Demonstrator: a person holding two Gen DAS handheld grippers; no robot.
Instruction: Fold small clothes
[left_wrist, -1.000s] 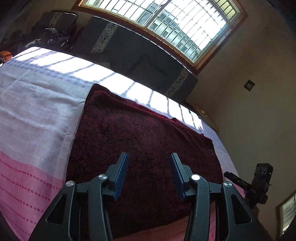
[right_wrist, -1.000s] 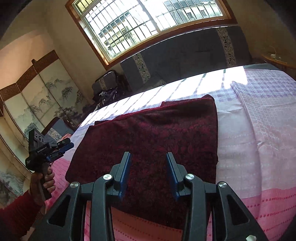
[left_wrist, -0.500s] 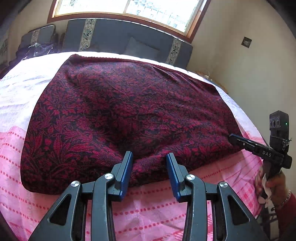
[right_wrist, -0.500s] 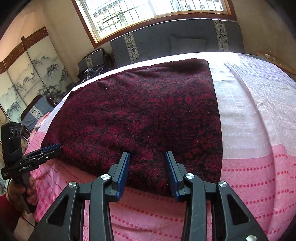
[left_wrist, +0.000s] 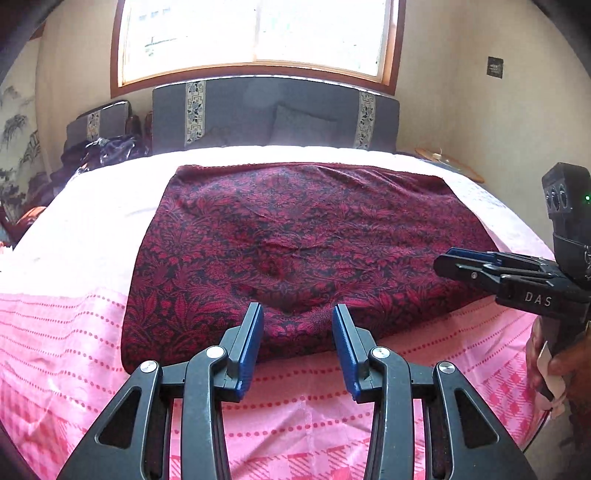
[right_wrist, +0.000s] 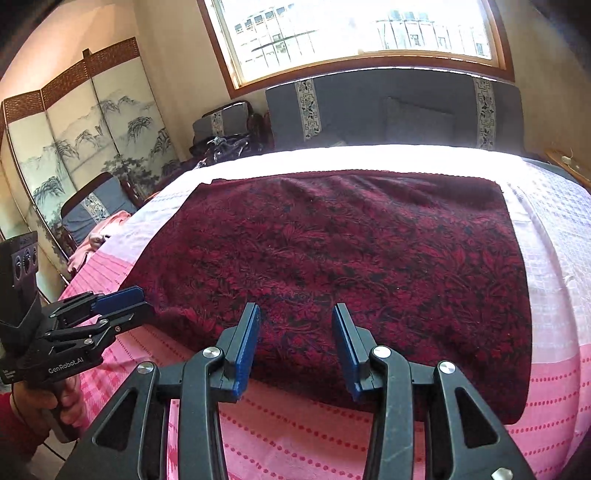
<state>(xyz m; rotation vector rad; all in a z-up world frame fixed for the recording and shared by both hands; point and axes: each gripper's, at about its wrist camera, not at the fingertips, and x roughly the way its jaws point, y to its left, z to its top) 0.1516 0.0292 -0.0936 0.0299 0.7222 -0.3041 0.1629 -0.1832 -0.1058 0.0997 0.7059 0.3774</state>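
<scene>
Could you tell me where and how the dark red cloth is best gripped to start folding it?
Probably by its near edge. The red cloth lies flat on the bed, its near hem facing both open claws. Slide each claw in low from the foot of the bed, the left claw near the left corner and the right claw near the right, pinching the hem where it lifts slightly.

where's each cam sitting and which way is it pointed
Left wrist: on the left gripper, jaws open, looking across the near edge of the dark red cloth toward the headboard; the right gripper and its hand enter at the view's right.
Right wrist: on the right gripper, jaws open, facing the same way; the left gripper and its hand show at the view's left.
Shared: the cloth, pink bedspread, headboard and window.
</scene>
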